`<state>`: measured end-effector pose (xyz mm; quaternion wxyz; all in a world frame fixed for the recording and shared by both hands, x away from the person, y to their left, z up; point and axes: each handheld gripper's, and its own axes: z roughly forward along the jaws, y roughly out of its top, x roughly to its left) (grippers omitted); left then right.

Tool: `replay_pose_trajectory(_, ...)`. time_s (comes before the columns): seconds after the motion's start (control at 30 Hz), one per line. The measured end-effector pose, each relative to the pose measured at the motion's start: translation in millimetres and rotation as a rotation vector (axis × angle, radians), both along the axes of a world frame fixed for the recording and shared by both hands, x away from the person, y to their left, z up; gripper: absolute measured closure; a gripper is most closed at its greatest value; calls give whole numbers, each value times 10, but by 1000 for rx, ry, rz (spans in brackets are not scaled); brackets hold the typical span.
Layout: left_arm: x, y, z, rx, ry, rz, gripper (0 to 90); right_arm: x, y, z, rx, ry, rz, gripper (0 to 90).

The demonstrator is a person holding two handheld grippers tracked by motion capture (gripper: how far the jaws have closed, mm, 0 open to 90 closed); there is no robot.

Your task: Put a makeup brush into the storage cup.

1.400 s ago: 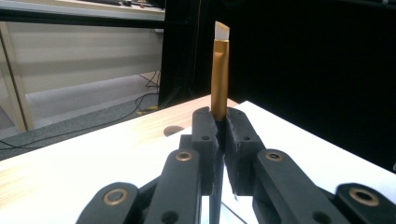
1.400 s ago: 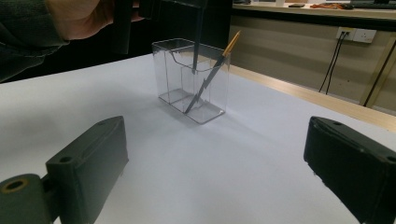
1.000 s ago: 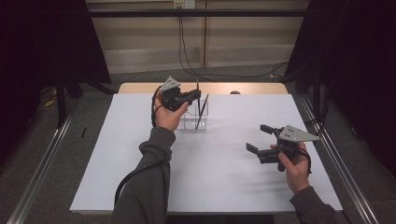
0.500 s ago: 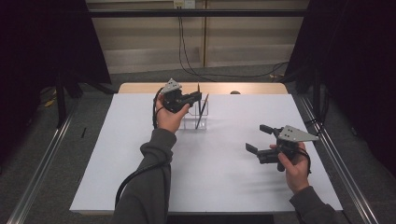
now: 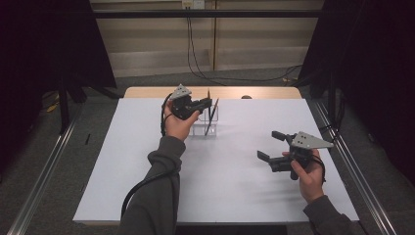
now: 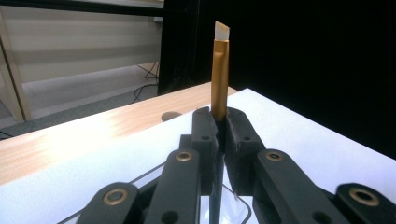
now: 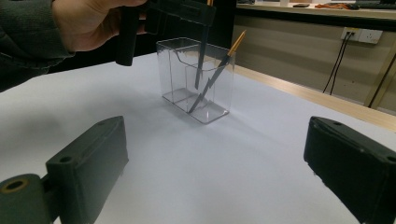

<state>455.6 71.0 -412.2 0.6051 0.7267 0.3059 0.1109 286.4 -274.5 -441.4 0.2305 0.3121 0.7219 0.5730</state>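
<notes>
A gold-handled brush (image 6: 220,74) is gripped upright between the fingers (image 6: 204,135) of the left gripper (image 5: 205,103), which are closed tight on its handle. Its pale slanted tip is seen at the top in the left gripper view, while its dark lower part hangs down into a clear plastic holder (image 7: 196,79). The holder is set toward the far middle of the counter (image 5: 147,196), just beside the left hand (image 5: 178,125). It is divided inside into compartments. A second brush (image 7: 217,70) with a gold end is leaned at a slant inside it, its upper end propped over the rim. Its lower end is rested on the holder's floor. Which compartment each brush occupies cannot be told for certain.

The left gripper is held above the holder's top edge, with its grey plate turned up and its cable trailed back along the sleeve.

The right gripper (image 5: 271,145) is held well apart from the holder, near the right side of the counter, and is pointed across the counter towards it. Its fingers (image 7: 88,158) are spread wide and nothing is held between them. The white sheet between them and the holder is left bare.

Beyond the white sheet a strip of wooden counter edge (image 5: 264,92) is seen. A small dark round thing (image 5: 246,97) is set on that strip. Cables (image 5: 195,58) are run across the floor behind.
</notes>
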Motion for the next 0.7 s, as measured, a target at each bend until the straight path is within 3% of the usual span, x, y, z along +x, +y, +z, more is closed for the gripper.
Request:
replay_pose_trajectory(0.03, -3, 7, 0, 14, 2, 3, 833, 0, 1, 0, 1, 1, 0, 57)
replay_pose_trajectory(0.13, -3, 2, -21, -9, 5, 3, 833, 1, 2, 1, 0, -1, 3, 57)
replay_pose_trajectory(0.17, -7, 10, -20, 13, 2, 13, 833, -1, 3, 1, -3, 0, 2, 57)
replay_pose_trajectory(0.7, -13, 0, -77, -4, 15, 0, 833, -2, 17, 0, -11, 0, 2, 57)
